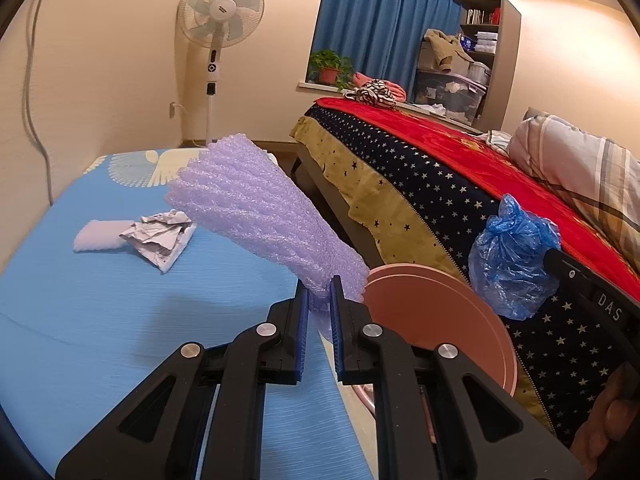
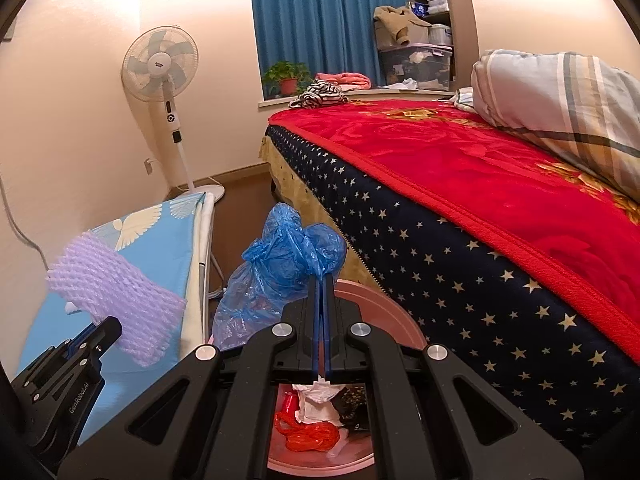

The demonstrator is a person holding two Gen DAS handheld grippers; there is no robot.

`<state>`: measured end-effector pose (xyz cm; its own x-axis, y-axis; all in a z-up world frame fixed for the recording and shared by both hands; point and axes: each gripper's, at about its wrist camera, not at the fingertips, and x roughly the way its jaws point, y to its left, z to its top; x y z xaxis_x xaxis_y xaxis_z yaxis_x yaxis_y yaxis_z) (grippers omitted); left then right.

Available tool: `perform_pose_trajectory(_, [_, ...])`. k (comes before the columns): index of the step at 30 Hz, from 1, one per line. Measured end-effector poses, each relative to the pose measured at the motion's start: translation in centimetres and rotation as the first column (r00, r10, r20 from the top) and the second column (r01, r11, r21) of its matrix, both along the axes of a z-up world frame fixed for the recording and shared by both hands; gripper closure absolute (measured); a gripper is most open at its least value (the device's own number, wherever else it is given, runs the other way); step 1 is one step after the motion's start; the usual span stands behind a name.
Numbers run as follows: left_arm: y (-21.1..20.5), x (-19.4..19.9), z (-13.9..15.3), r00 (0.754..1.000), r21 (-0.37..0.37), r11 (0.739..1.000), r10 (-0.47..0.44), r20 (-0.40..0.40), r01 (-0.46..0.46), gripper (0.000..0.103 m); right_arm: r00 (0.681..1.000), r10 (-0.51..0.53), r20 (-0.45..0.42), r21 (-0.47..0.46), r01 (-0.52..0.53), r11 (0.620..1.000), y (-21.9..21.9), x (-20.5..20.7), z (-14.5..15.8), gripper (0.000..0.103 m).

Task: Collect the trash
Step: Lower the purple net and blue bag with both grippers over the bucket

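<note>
Two grippers, each loaded. Left gripper point(image 1: 320, 292), frame centre: jaws narrow, pinched on the lower end of a purple foam net point(image 1: 260, 216) that fans toward upper left over the blue surface point(image 1: 100, 312). Crumpled paper point(image 1: 160, 236) lies mid-left on that surface, well apart from the jaws. Right gripper point(image 2: 323, 280): jaws nearly closed, clamping a blue plastic bag point(image 2: 280, 264) that bulges up-left of the tips, above the pink bin point(image 2: 384, 320); red and white trash sits inside. Writing: "DAS" on the right gripper's side at right edge of the left view; "GenRobot.AI" on the left gripper, lower left of the right view.
</note>
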<state>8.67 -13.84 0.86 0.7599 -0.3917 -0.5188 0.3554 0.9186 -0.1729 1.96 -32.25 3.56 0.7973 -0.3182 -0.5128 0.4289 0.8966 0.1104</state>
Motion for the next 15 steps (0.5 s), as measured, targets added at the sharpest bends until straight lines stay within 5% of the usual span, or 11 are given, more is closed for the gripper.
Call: perform_pose_trajectory(15, [-1.4, 0.2, -0.3, 0.998, -0.018, 0.998, -0.057, -0.017, 0.057, 0.093, 0.999, -0.028, -0.016, 0.007, 0.029, 1.000, -0.4, 0.1, -0.3, 0.102])
